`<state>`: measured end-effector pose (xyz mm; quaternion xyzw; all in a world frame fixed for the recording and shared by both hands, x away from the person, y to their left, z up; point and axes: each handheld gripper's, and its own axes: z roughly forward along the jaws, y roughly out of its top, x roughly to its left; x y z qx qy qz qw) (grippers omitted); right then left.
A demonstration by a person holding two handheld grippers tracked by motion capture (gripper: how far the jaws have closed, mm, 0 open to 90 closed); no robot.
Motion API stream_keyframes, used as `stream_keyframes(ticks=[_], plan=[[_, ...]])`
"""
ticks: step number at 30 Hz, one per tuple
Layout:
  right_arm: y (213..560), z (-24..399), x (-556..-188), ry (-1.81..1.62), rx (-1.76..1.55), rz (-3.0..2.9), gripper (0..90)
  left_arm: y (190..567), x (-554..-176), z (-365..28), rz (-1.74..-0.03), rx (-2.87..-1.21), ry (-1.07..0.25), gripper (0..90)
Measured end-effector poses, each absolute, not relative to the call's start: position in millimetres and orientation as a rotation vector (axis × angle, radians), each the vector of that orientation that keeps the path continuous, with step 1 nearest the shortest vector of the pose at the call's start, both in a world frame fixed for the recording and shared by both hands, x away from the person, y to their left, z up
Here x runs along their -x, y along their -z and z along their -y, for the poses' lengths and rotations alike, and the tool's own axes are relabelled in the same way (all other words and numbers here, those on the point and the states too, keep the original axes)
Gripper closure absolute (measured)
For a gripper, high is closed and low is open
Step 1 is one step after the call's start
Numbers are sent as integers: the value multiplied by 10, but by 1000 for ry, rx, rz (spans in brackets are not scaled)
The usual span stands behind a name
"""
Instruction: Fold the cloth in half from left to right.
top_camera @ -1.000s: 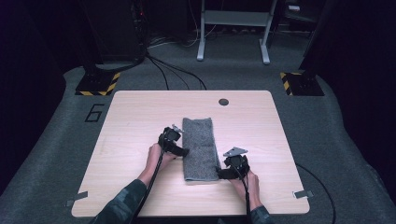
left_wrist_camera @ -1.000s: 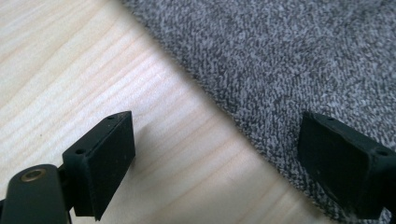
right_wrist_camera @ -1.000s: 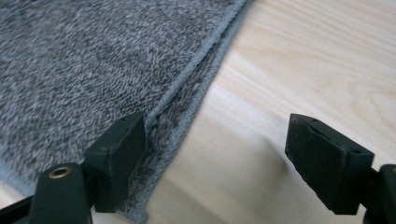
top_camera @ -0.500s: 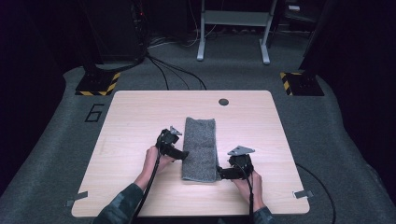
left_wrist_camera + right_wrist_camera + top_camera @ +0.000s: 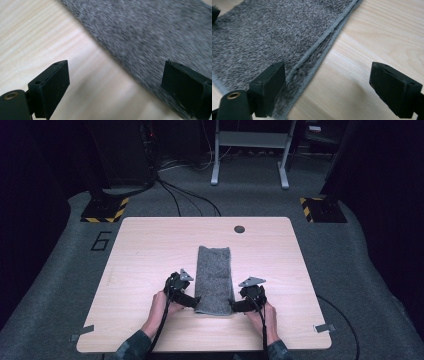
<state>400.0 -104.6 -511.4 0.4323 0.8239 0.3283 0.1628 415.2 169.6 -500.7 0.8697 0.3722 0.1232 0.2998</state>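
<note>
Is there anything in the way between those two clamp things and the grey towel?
Nothing visible. The left hand-held gripper and right hand-held gripper sit open at the folded grey towel's near corners, bare table around.

A mottled grey towel (image 5: 214, 279) lies on a pale wood-grain table (image 5: 145, 250), flanked by black grippers.

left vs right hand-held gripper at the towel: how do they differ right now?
The left hand-held gripper sits at the near-left corner of the grey towel; the right hand-held gripper sits at its near-right corner. In the gripper views, the left straddles a plain towel edge, the right a doubled, hemmed edge. Shared: both low on the table, jaws open, gripping nothing.
</note>
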Motion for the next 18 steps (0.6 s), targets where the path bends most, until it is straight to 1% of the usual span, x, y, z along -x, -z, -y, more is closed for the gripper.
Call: stream_keyframes(ticks=[4,7,10,11,13,15,18], plan=[[5144,1010,-3967,-922,-1205,-2373,127,5086,-4048,-1650,-957,-2382,-351,81],[5163,1001,-3962,-922,-1199,-2383,124,5089,-4015,-1675,-964,-2361,-341,81],[5155,1016,-3945,-934,-1210,-2371,122,5110,-3990,-1665,-962,-2386,-360,81],[5155,1016,-3944,-931,-1210,-2372,122,5119,-3987,-1668,-964,-2378,-348,81],[5153,1018,-3942,-923,-1210,-2373,120,5116,-3973,-1671,-968,-2373,-363,81],[5147,1036,-3937,-928,-1213,-2367,120,5100,-3962,-1693,-962,-2360,-351,80],[5129,1070,-3929,-941,-1229,-2363,118,5082,-3973,-1762,-981,-2321,-292,66]])
